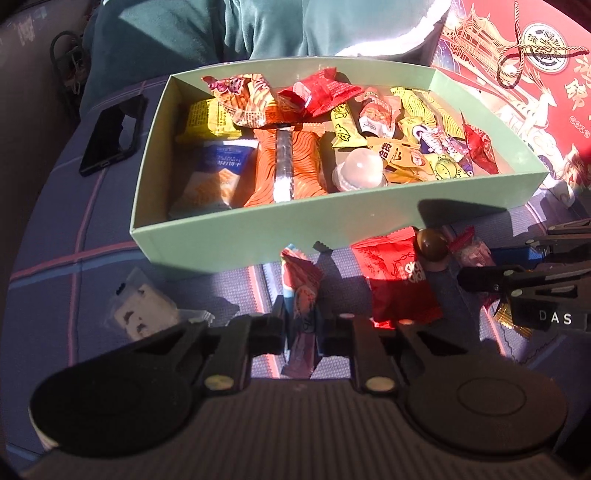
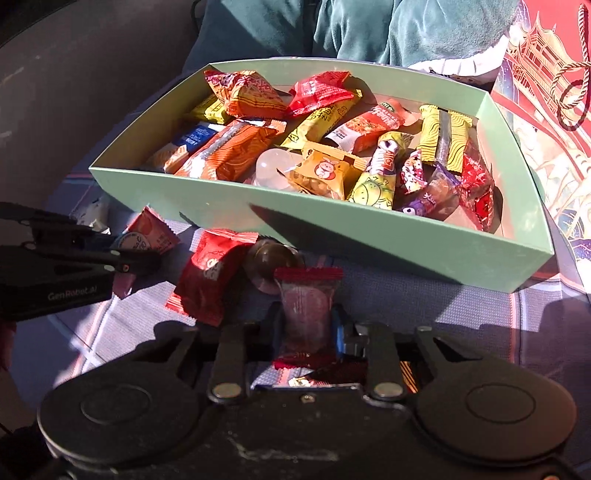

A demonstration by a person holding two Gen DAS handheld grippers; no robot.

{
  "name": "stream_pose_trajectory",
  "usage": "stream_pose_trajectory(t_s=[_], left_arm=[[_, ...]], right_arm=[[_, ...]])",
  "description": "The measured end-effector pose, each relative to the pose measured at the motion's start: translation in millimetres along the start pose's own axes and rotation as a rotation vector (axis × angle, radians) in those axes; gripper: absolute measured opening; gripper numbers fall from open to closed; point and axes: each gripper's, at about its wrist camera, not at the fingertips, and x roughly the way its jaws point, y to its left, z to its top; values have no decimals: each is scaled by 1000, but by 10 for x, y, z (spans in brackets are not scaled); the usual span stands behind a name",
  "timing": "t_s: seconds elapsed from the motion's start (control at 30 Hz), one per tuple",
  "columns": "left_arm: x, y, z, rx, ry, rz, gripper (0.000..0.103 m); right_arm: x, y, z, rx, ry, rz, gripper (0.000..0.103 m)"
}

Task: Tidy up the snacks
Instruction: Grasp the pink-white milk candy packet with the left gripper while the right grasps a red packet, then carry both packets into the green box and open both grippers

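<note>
The left gripper (image 1: pixel 301 328) is closed narrowly on a slim snack packet (image 1: pixel 301 295) with a red crinkled top and a bluish-purple lower end, which stands upright between the fingers. The right gripper (image 2: pixel 306 325) pinches a small clear packet with dark red sealed ends (image 2: pixel 304 306), showing a pinkish sweet inside, also held upright. Both hang low over a purple checked cloth (image 1: pixel 74 240) just short of the near wall of a pale green box (image 1: pixel 332 221), and that wall stands between each held packet and the box interior. The box is already crowded with wrapped snacks: orange wave-patterned bars (image 1: pixel 284 166), a blue and white biscuit packet (image 1: pixel 214 173), yellow packets (image 1: pixel 210 118), a red packet (image 1: pixel 317 92) toward the far wall, and a clear round jelly cup (image 1: pixel 360 170) near the front. Loose on the cloth between the grippers lie a red packet with white lettering (image 1: pixel 399 280) and a dark brown ball-shaped sweet (image 1: pixel 432 243) touching it, both just beside the box wall. A clear packet with a pale biscuit (image 1: pixel 144 310) lies to the left of the left gripper, and a black phone (image 1: pixel 110 136) rests on the cloth beside the box's left wall. A red gift bag with gold artwork and a cord handle (image 1: pixel 535 74) stands to the right of the box, and teal fabric (image 1: pixel 221 29) rises behind it.
</note>
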Motion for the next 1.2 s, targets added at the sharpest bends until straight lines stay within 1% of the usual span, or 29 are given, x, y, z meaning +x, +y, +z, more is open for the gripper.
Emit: stream_pose_trajectory(t_s=[0.1,0.17,0.3,0.47,0.6,0.73,0.87,1.1,1.2], left_arm=[[-85,15,-51,-22,2,-26,14],[-142,0,-72,-22,-4,-30,14],[-341,-38,-49,-46,-33,-73,14],[-550,-98,161,-40,-103,-88,14],[-628,-135,449,-27,-159,-81,14],[-560,-125,750,-50,-178,-97,14],[-375,-135,985,-70,-167,-110,14],[-70,-161,1116,-88,-126,-121,14],[-2,-171,1122,-89,-116,-114,15]], right_arm=[[-102,-65,-8,54,-7,36,25],[-191,-49,-27,54,-23,41,25],[-392,-86,-18,82,-52,75,25],[-649,-212,111,140,-124,88,25],[-784,-447,269,199,-178,50,25],[-814,-716,430,263,-204,13,25],[-694,-955,554,322,-190,-8,25],[-403,-1115,592,369,-154,-12,26],[-353,-1136,591,379,-149,-15,31]])
